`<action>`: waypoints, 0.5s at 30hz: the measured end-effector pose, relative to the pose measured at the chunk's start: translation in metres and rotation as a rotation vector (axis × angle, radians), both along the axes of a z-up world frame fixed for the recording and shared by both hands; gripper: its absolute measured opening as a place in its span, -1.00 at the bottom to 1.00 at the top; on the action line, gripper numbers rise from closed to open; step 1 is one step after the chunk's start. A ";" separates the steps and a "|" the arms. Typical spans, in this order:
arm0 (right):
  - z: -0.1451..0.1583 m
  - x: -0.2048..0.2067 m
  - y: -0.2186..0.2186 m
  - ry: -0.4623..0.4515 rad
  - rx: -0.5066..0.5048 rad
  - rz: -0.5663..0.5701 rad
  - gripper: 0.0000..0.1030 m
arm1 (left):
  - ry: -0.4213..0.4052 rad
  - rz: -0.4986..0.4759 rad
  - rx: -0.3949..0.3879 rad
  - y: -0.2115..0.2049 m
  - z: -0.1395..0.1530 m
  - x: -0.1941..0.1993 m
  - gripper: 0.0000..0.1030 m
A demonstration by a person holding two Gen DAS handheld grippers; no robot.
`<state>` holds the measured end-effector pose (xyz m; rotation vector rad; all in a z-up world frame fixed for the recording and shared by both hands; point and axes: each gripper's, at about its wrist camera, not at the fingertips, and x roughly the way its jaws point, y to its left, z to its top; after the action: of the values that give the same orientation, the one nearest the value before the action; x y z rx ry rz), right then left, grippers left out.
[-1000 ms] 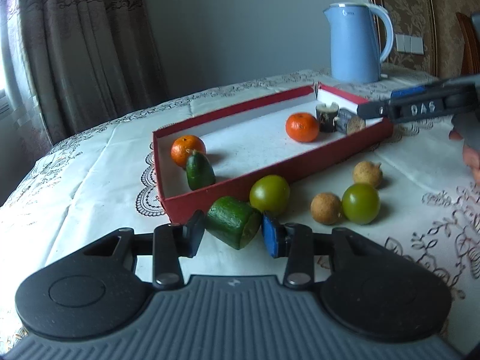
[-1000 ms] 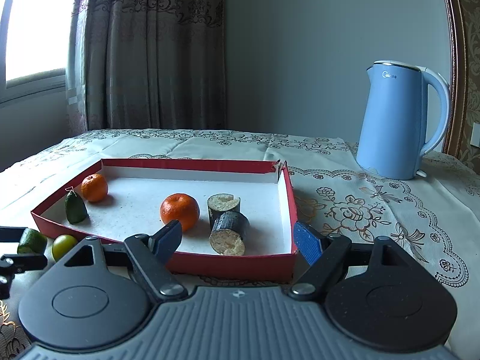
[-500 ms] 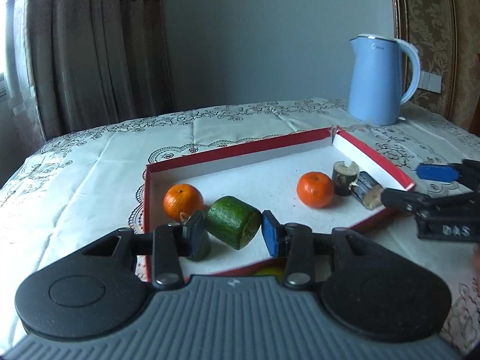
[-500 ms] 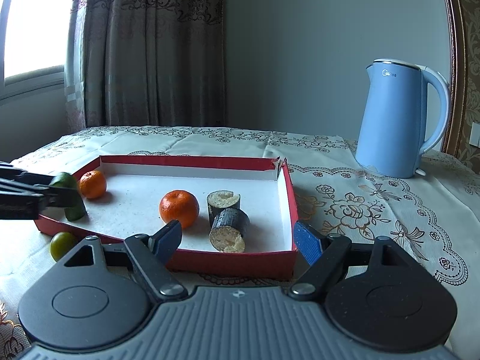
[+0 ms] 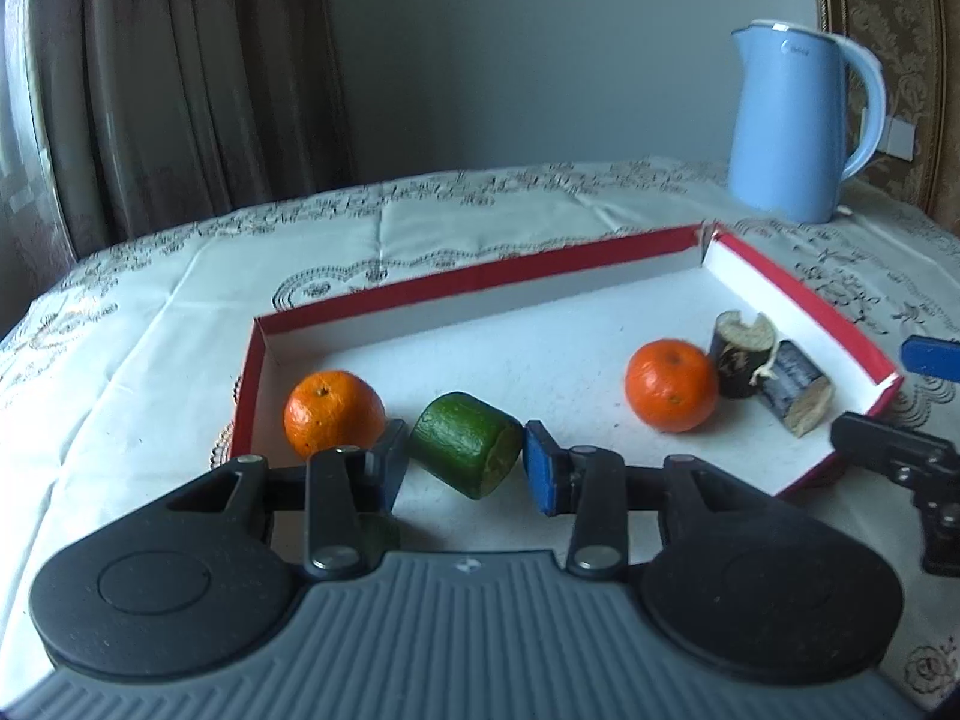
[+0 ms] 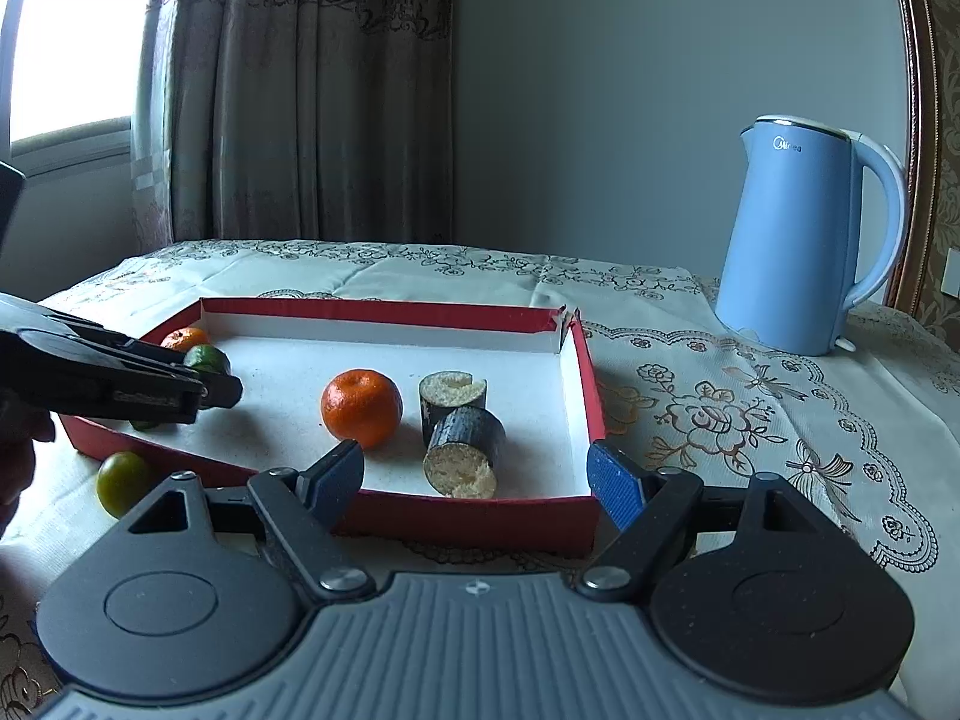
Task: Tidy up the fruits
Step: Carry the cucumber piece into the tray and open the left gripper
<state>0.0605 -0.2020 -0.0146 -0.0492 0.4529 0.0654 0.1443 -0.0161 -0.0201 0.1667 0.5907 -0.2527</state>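
The green cut fruit piece (image 5: 467, 444), a short stubby cylinder, sits clamped between the pads of the left gripper (image 5: 462, 459), its long axis running roughly across the jaws and tilted down toward the right, with the pale cut face turned to the blue right pad. It hangs above the white floor of the red tray (image 5: 480, 276), near the tray's front-left part, just right of an orange (image 5: 334, 414) that lies inside the near-left corner; whether the piece already touches the floor cannot be told from this angle. In the right wrist view the same gripper reaches in from the left over the tray's left wall, so the coming move likely turns on lowering straight down and letting go beside that orange. A second orange (image 5: 671, 384) and two dark cut cylinders (image 5: 771, 375) lie toward the right end, well apart from the drop spot. The right gripper (image 6: 477, 477) spreads wide and holds nothing, level and low just outside the tray's near wall, facing the dark pieces. A small green fruit (image 6: 122, 483) lies on the tablecloth (image 6: 750, 408) outside the tray's left front, likely a later pick. A blue kettle (image 6: 807, 246) stands beyond.
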 end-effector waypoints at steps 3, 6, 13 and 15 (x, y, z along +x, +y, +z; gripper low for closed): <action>-0.001 0.000 0.000 0.003 -0.003 0.000 0.58 | -0.012 0.004 0.019 -0.002 -0.002 0.001 -0.26; -0.001 0.001 0.001 0.004 -0.003 -0.001 0.58 | -0.018 0.004 0.031 -0.004 -0.004 0.000 -0.25; -0.001 0.001 0.001 0.007 -0.002 -0.002 0.58 | -0.030 0.008 0.047 -0.006 -0.006 -0.001 -0.23; -0.001 0.001 0.001 0.009 -0.003 -0.002 0.59 | -0.034 0.007 0.057 -0.007 -0.007 -0.003 -0.22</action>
<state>0.0616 -0.2008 -0.0159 -0.0517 0.4620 0.0629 0.1415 -0.0233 -0.0269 0.2237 0.5650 -0.2262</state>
